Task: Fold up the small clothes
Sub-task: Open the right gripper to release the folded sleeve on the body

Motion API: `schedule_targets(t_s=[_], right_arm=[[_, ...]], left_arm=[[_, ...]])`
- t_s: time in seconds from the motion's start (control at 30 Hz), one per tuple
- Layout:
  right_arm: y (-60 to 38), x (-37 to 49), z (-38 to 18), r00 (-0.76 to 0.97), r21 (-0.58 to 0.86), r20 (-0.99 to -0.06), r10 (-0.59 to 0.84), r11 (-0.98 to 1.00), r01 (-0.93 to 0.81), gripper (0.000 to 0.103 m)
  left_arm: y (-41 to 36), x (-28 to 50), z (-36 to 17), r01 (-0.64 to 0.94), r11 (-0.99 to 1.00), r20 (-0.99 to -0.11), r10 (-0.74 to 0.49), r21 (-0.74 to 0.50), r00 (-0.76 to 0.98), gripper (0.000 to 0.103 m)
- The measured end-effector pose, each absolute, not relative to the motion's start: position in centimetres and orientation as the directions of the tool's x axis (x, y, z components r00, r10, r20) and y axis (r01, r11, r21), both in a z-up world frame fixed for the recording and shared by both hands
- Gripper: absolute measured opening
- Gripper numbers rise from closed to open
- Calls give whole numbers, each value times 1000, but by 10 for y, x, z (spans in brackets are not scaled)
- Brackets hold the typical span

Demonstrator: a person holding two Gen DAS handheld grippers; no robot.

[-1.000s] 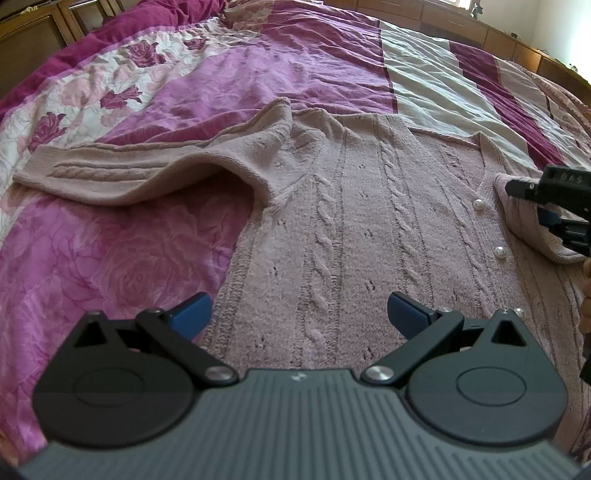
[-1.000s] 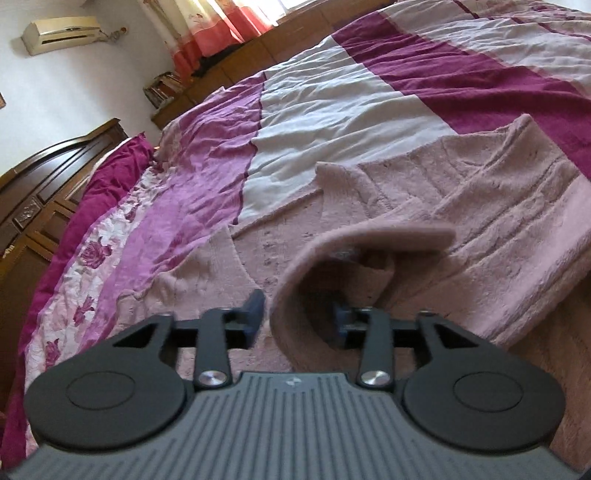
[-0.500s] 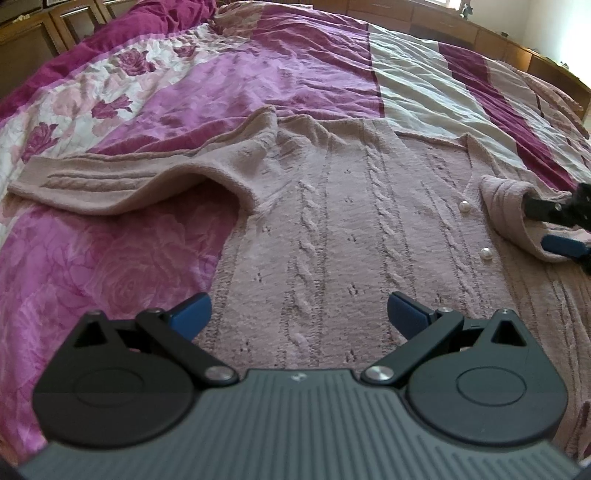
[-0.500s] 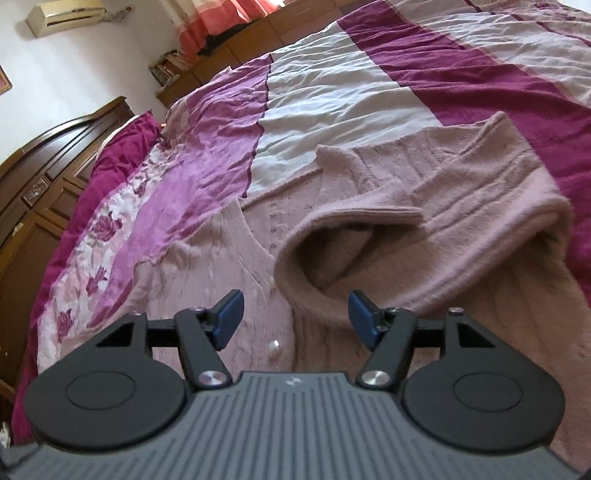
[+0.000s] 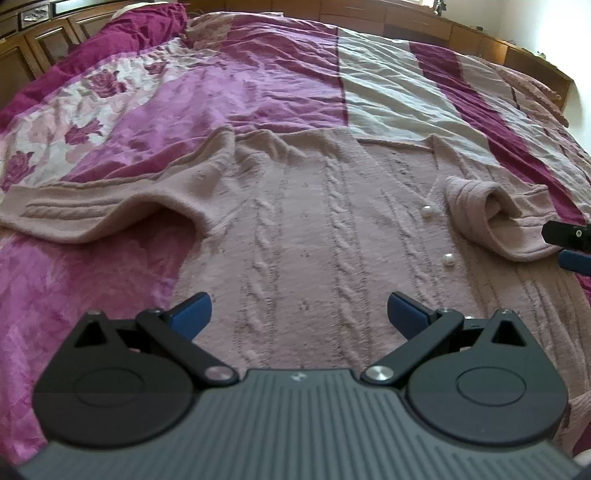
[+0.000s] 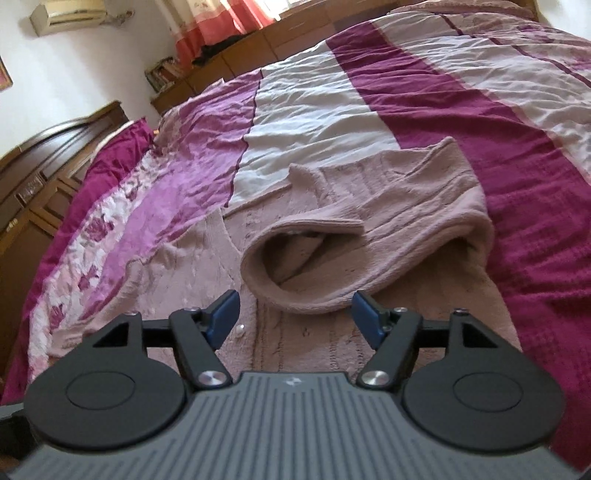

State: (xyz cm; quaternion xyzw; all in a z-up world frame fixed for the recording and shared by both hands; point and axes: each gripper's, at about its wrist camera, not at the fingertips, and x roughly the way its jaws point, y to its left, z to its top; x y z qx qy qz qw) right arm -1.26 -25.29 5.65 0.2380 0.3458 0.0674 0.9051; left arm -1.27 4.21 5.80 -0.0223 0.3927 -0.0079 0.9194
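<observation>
A dusty-pink cable-knit cardigan [image 5: 314, 229] with pearl buttons [image 5: 427, 211] lies spread on the bed. Its left sleeve [image 5: 74, 214] stretches out to the left. The right sleeve [image 6: 369, 236] is folded in over the chest, its cuff [image 5: 491, 225] gaping open. My left gripper [image 5: 299, 314] hovers open over the cardigan's lower body, nothing between its blue pads. My right gripper [image 6: 293, 317] hangs just short of the folded cuff, its jaws opening with nothing between them; its tips [image 5: 569, 243] show at the right edge of the left wrist view.
The bedspread [image 5: 258, 92] has magenta, floral, cream and dark red stripes. A dark wooden headboard [image 6: 44, 162] and cabinets stand at the left, low wooden cabinets [image 6: 229, 59] and curtains along the far side, an air conditioner [image 6: 66, 14] on the wall.
My right gripper let go of the sleeve cuff, opened and drew back. The cuff now rests on the cardigan's chest. My left gripper rose slightly, still open.
</observation>
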Motion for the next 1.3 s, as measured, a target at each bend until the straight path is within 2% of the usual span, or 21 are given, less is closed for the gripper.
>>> schedule_targets(t_s=[0.47,1.0,1.3], right_arm=[[-289,-31,60,801,509,-549,237,855,96,75],[-323,-33,37,831,499,-549,97,835,232,75],[-335,-29,25,826,507,-560,63,815,281,75]], left_arm=[[-6,2,75,102,995,-703,-85,-17,706,103],[-68,31,72,195,980,-682,-114,42,722,103],[-110,52,76,288,947,-618,-143,141,773,103]])
